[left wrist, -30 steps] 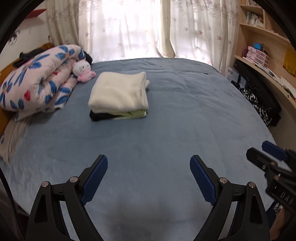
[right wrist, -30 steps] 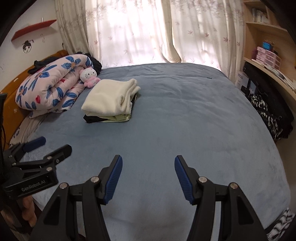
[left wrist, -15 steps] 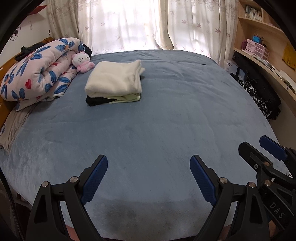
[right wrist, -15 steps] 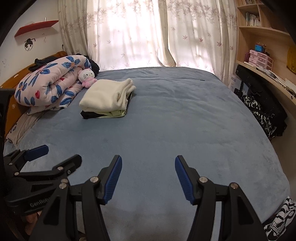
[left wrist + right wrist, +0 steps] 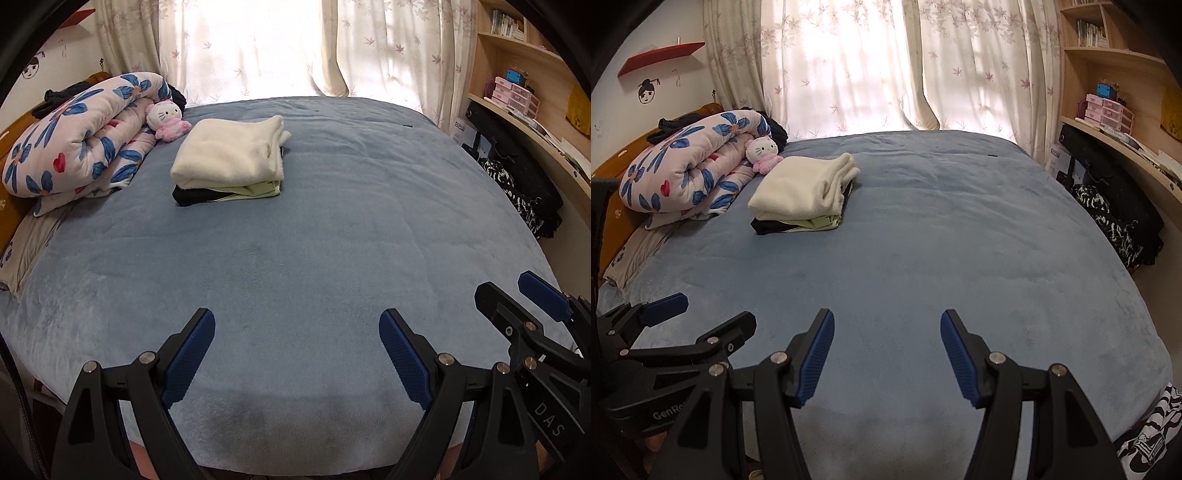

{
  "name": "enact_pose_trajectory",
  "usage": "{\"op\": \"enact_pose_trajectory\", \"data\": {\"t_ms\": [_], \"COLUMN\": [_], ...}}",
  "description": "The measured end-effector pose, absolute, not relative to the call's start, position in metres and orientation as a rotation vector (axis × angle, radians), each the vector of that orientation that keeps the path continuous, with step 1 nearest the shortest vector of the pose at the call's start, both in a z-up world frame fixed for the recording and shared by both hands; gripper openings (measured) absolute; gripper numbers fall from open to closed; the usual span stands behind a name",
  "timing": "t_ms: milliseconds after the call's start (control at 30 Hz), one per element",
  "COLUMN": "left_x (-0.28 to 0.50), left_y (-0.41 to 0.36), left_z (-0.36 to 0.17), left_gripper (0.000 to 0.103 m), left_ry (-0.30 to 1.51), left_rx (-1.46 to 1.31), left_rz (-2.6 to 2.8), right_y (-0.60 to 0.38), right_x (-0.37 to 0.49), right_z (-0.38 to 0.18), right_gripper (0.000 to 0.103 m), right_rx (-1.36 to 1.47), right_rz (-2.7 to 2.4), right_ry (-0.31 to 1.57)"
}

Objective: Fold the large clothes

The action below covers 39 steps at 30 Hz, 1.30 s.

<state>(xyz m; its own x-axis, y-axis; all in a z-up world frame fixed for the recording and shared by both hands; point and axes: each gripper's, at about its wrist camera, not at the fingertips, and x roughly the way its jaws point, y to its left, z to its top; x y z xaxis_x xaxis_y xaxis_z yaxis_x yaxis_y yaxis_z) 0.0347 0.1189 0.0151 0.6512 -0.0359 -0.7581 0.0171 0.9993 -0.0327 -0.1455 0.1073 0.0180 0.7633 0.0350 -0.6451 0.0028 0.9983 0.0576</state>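
A stack of folded clothes point(image 5: 229, 158) point(image 5: 803, 195) lies on the far left part of the blue bed point(image 5: 314, 240) point(image 5: 923, 240): a cream fleece on top, a pale green piece and a black piece under it. My left gripper point(image 5: 297, 325) hovers open over the bed's near edge, nothing between its blue pads. My right gripper point(image 5: 887, 325) is open too, beside it on the right and equally far from the stack. Each gripper shows at the edge of the other's view: the right gripper point(image 5: 517, 306), the left gripper point(image 5: 709, 314).
A rolled floral quilt point(image 5: 77, 136) and a small plush cat point(image 5: 166, 118) lie at the bed's left by the wooden headboard. Curtains point(image 5: 886, 62) hang behind. Curved shelves point(image 5: 1115, 122) and dark, black-and-white clothes point(image 5: 1115, 221) stand along the right side.
Both grippers have drawn back toward the bed's near edge and sunk a little, so the stack looks farther away. Their jaws keep the same width.
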Motion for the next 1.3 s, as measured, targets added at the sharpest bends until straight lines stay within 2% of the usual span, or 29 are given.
{"op": "enact_pose_trajectory", "data": {"t_ms": [1300], "left_x": [0.0282], "left_y": [0.1149], "left_z": [0.0159], "left_gripper": [0.088], "left_ry": [0.854], "left_rx": [-0.023], "left_rz": [0.0], "right_y": [0.1063], "right_x": [-0.1466], "right_z": [0.018], "right_gripper": [0.06], "right_rx": [0.055], "right_rz": [0.019], "right_ry": [0.7]}}
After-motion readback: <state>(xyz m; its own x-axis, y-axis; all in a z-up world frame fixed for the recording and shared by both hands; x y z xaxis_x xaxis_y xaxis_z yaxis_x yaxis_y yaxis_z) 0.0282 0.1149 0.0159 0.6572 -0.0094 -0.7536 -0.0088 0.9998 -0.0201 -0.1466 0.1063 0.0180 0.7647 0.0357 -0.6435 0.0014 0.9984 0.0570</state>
